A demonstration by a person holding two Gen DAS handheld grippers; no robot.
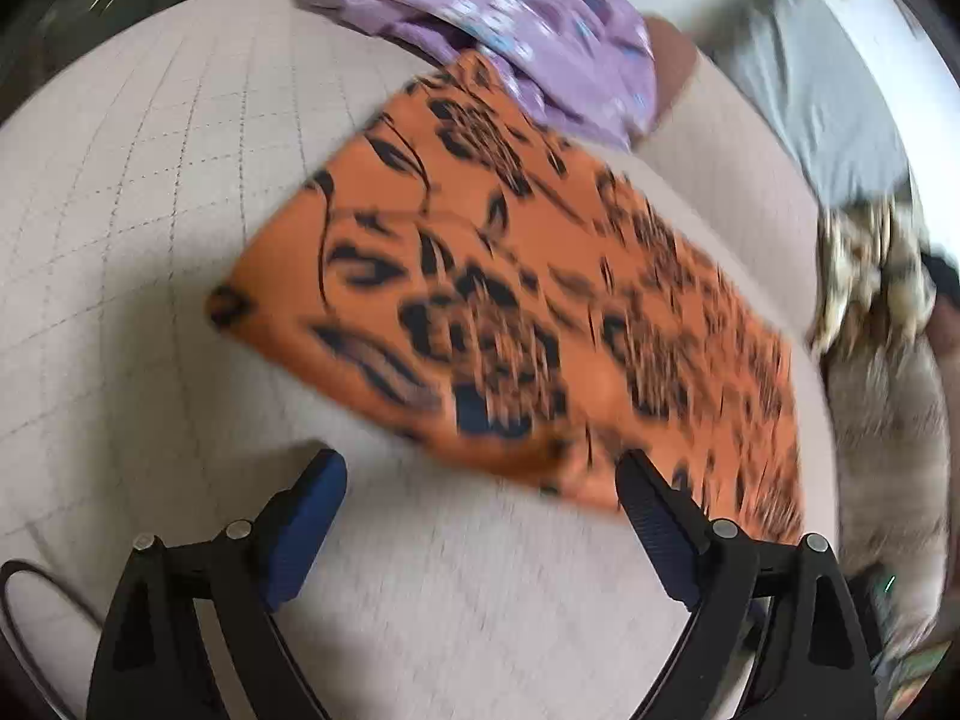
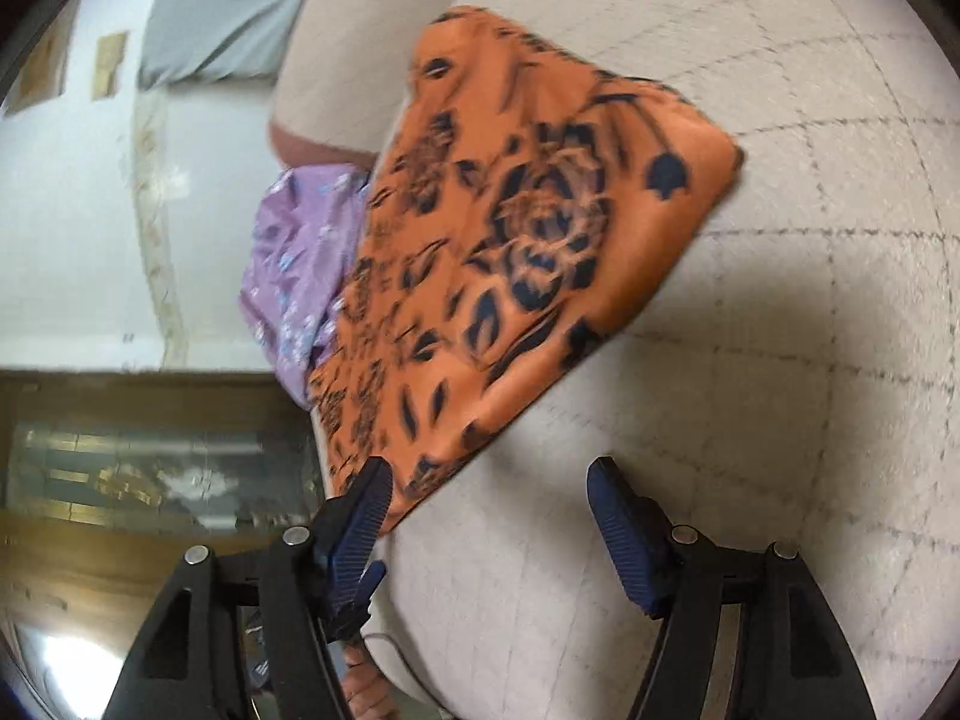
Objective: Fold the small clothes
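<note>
We see an orange cloth (image 1: 516, 300) printed with dark navy and black flowers and leaves, lying folded flat on a pale quilted cushion surface (image 1: 150, 228) stitched in a grid. Its edges look straight and the corners fairly crisp, though motion blur smears the print. Beyond it, a purple garment (image 1: 510, 18) with small blue and white flowers lies crumpled, and the orange cloth overlaps its near edge.

In the left wrist view we also find a grey fabric (image 1: 822, 102) at the upper right and a mottled brown-and-cream furry item (image 1: 870, 276) at the right edge; the latter does not show in the other view. In the right wrist view the orange cloth (image 2: 516, 240) lies near the cushion's left edge, the purple garment (image 2: 300, 264) hangs over that edge, and only here do we see a white wall (image 2: 72, 228) and a wooden surface (image 2: 90, 552) below it.

Our left gripper (image 1: 480, 480) has its fingers spread wide, empty, just short of the cloth's near edge. Our right gripper (image 2: 489, 483) is likewise spread wide and holds nothing; its left finger (image 2: 360, 522) overlaps the cloth's near corner in the picture, but whether it touches, we cannot tell.
</note>
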